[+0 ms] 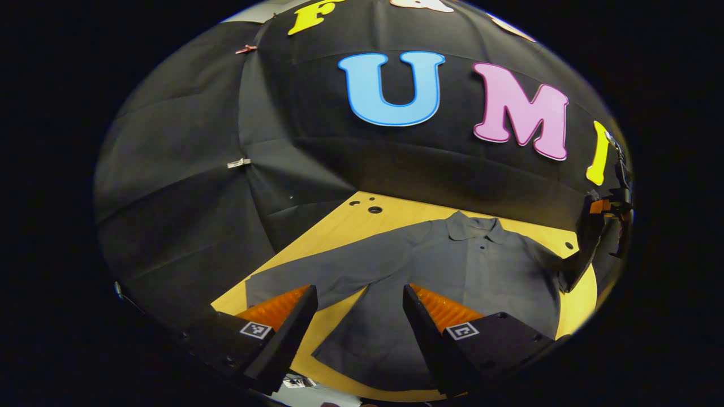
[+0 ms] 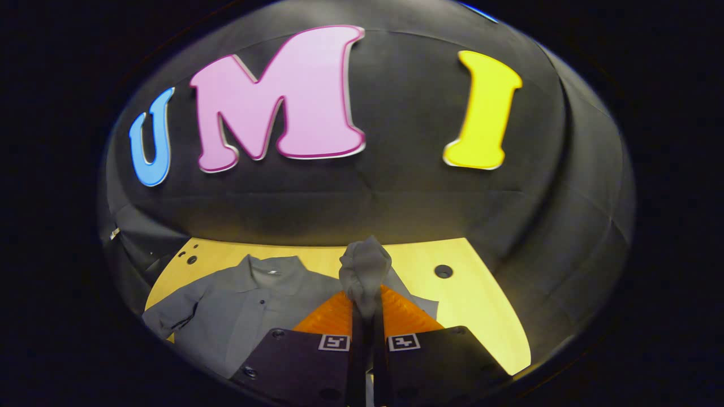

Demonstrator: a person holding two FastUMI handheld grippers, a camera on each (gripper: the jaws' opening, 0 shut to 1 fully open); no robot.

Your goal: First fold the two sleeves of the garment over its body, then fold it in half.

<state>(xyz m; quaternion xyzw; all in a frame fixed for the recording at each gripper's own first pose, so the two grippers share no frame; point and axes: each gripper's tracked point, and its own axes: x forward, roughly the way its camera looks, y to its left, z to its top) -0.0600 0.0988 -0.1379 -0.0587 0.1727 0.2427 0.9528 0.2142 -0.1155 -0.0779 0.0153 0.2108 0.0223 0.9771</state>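
1. Lying flat on the wooden table (image 1: 390, 217), the grey shirt (image 1: 452, 271) has its collar at the far side, toward the booth wall, and its hem at the near side.
2. The left gripper (image 1: 357, 305) hangs above the near part of the shirt, its fingers spread wide with nothing between them.
3. The left sleeve (image 1: 317, 271) stretches out flat toward the table's left edge.
4. The right gripper (image 2: 365, 308) has its fingers pressed together on the bunched end of the right sleeve (image 2: 365, 268), lifted clear of the table.
5. In the left gripper view, that sleeve rises at the far right, up to the right gripper there.
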